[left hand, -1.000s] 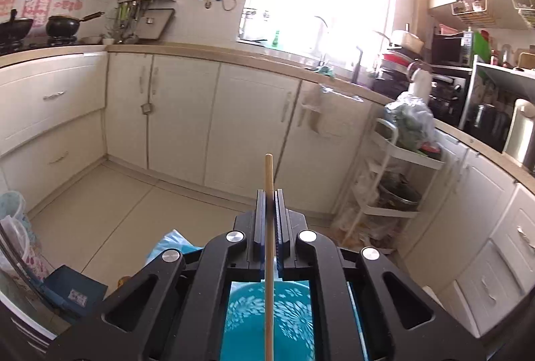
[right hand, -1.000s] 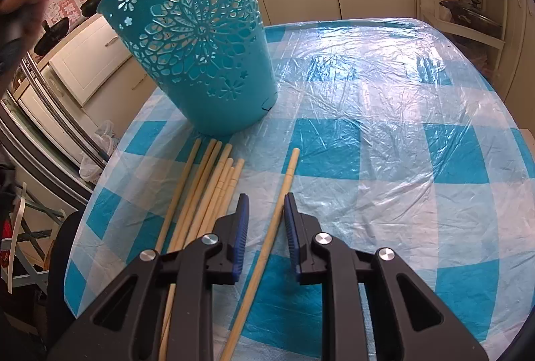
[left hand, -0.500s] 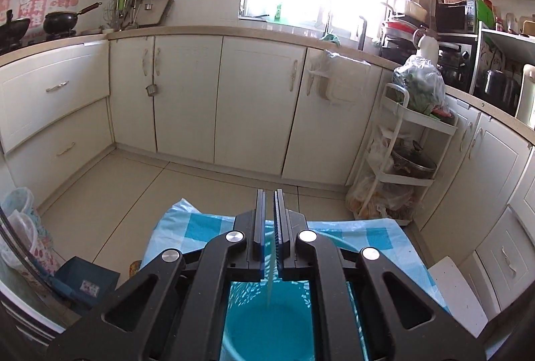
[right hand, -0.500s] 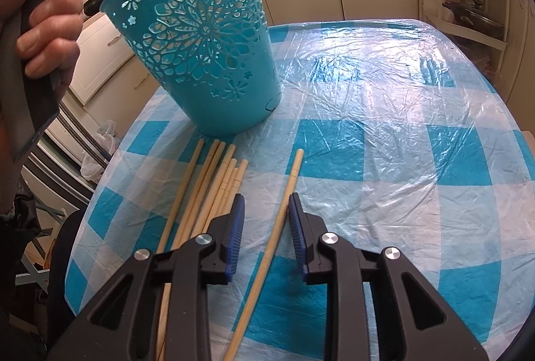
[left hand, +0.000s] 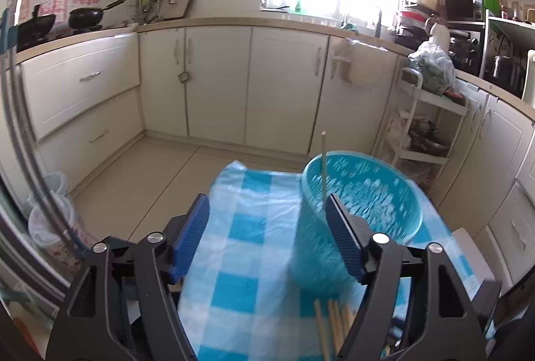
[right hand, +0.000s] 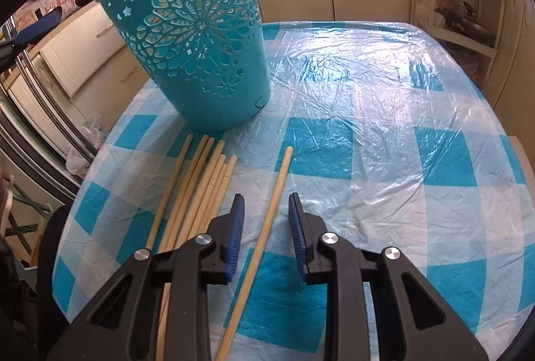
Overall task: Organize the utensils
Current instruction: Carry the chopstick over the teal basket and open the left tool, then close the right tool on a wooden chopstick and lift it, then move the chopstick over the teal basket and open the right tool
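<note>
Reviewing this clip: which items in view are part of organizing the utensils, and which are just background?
Job items: teal basket holding one upright chopstick; single chopstick between the open right gripper pads; chopstick bundle; open left gripper.
Background: checkered tablecloth, white rack, wok.

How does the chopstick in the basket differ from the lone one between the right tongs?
The chopstick in the basket stands upright, its tip above the rim of the teal basket; the lone chopstick lies flat on the checked tablecloth. The first is clear of the open left tongs; the second sits between the open right tongs, ungripped. Both are pale wood.
</note>
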